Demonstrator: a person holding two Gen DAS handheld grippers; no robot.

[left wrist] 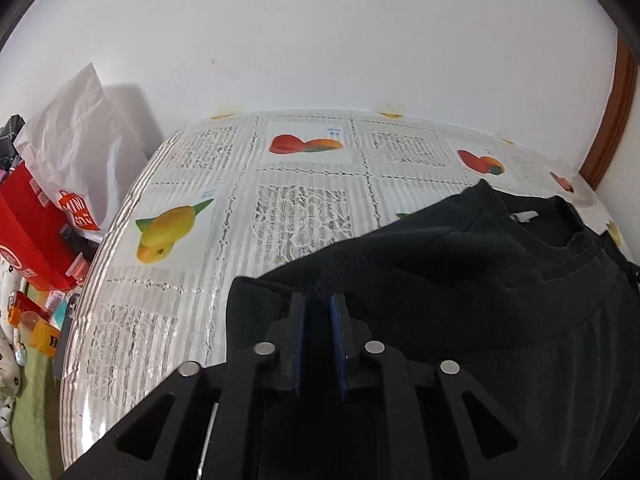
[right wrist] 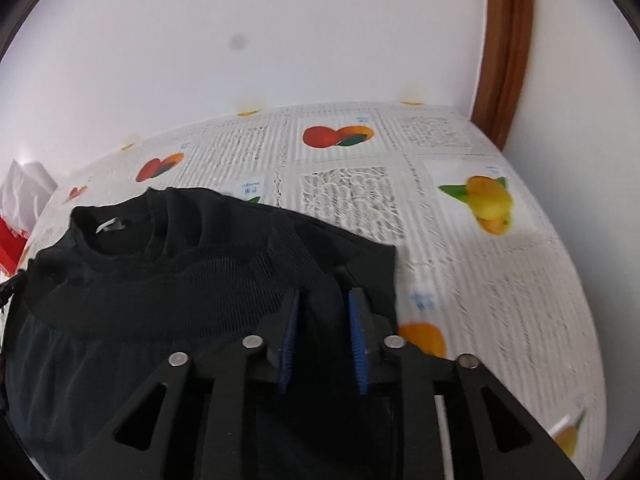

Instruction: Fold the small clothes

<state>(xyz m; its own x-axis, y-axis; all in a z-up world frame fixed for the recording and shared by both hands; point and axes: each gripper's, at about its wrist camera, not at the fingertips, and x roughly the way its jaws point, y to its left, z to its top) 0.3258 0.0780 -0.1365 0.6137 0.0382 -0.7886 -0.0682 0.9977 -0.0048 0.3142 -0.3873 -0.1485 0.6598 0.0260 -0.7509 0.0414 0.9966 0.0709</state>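
Note:
A small black top point(left wrist: 460, 280) with a round neck and a white label lies on the table, partly folded. My left gripper point(left wrist: 319, 302) is shut on a fold of its cloth at its left edge. In the right wrist view the same black top point(right wrist: 168, 280) shows its mesh upper part and neck. My right gripper point(right wrist: 324, 300) is shut on a fold of cloth near the top's right edge. Both blue-padded finger pairs hold cloth between them.
The table wears a lace-and-fruit-print cover point(left wrist: 240, 208) under clear plastic and stands against a white wall. A white paper bag point(left wrist: 76, 148) and a red box point(left wrist: 32, 224) stand off the table's left edge. A brown wooden frame point(right wrist: 508, 48) stands at the right corner.

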